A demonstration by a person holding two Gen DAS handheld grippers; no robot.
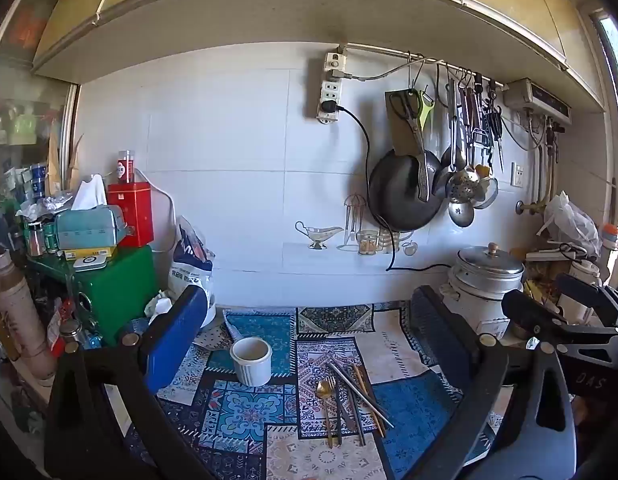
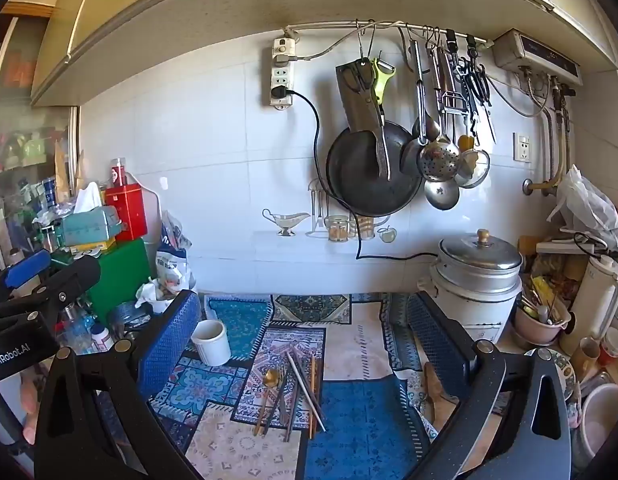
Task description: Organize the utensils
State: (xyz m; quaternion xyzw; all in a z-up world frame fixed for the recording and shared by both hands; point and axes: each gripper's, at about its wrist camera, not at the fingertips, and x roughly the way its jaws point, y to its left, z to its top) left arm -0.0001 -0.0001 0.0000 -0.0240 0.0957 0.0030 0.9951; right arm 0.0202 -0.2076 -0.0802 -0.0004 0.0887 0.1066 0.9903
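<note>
A pile of utensils [image 1: 351,400], with a gold spoon, a fork and metal and wooden chopsticks, lies on the patterned mat [image 1: 249,408]. It also shows in the right wrist view [image 2: 293,392]. A white ribbed cup [image 1: 251,361] stands upright and empty to the left of the pile, and shows in the right wrist view [image 2: 211,342]. My left gripper [image 1: 309,340] is open and empty, held above the mat behind the pile. My right gripper [image 2: 305,332] is open and empty, also above the mat.
A rice cooker [image 2: 475,280] stands at the back right. A green box [image 1: 113,284] with a tissue box and red tin stands at the left. Pans and ladles [image 2: 389,160] hang on the wall. Bowls and a thermos [image 2: 597,300] crowd the right side.
</note>
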